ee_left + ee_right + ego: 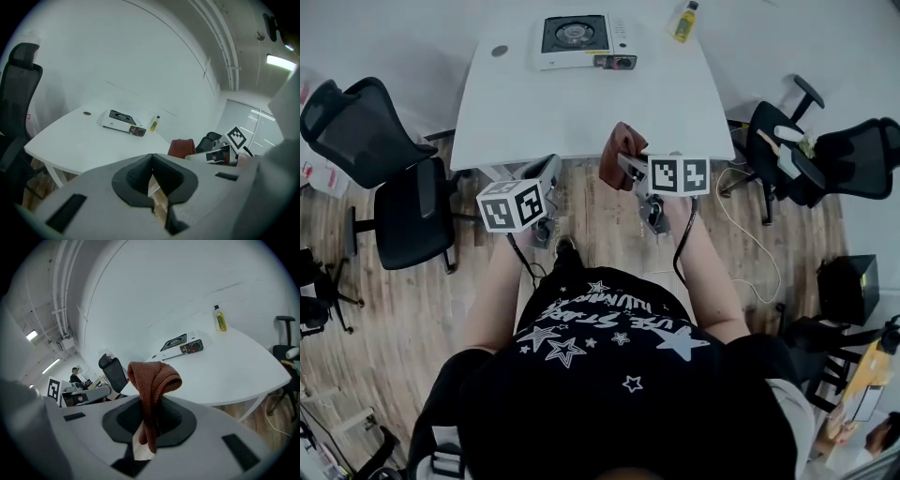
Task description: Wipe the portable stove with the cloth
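White table (581, 122) over a wood floor, with dark office chairs (389, 159) left and right.

- The portable stove (581, 42) sits at the table's far edge, well apart from both grippers. A yellow bottle (685, 21) stands near its right side.
- My right gripper (149, 427) is clamped on the brown cloth (152, 378), which stands up out of the jaws as a folded bunch and droops over. It hangs at the table's near edge, nowhere near the stove.
- My left gripper (151, 187) has its jaws together on nothing. It is held left of the cloth, over the floor just short of the table.

Judgement: the step is the carry-in, and wiping has not begun.
- I should reach far across with the right gripper and tilt it so the drooping fold lands flat on the stove top, not the jaw tips.
- Strokes should be light, as the stove looks free to slide. The left gripper could brace its near left corner.
- I should stay off the control panel and keep sweeps short of the bottle.
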Action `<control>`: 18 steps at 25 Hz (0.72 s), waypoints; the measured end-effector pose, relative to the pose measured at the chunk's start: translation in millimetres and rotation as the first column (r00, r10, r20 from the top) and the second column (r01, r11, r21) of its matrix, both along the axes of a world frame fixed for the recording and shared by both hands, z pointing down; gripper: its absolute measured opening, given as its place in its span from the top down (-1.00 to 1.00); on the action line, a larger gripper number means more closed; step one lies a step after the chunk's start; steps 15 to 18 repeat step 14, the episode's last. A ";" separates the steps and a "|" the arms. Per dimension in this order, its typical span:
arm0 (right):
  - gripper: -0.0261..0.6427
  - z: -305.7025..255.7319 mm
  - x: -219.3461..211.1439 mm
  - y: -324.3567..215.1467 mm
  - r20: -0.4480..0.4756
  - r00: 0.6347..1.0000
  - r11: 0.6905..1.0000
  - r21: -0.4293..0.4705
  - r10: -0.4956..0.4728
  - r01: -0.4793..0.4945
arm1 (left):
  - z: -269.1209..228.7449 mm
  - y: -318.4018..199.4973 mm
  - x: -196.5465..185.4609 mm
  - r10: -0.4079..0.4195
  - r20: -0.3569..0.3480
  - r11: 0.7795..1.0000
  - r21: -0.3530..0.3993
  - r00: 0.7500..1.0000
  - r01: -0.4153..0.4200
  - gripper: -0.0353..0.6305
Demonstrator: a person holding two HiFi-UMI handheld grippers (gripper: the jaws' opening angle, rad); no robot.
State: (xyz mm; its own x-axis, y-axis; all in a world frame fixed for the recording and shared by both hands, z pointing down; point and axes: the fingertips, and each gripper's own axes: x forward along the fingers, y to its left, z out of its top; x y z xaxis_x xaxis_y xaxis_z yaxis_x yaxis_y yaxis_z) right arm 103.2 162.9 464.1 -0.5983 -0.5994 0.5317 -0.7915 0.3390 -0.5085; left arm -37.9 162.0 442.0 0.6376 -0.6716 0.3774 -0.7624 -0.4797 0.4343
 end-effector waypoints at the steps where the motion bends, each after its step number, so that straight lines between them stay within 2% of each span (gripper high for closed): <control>1: 0.75 0.0 1.0 5.2 -0.002 1.000 1.000 -0.001 -0.001 0.001 | -0.2 4.8 1.7 0.004 0.000 1.000 0.001 1.000 -0.004 0.87; 14: 0.75 1.9 14.6 63.1 -0.016 1.000 1.000 0.008 -0.004 0.004 | 1.0 53.3 13.3 0.005 -0.009 1.000 0.010 1.000 -0.005 0.87; 18: 0.75 1.9 14.6 63.1 -0.016 1.000 1.000 0.008 -0.004 0.004 | 1.0 53.3 13.3 0.005 -0.009 1.000 0.010 1.000 -0.005 0.87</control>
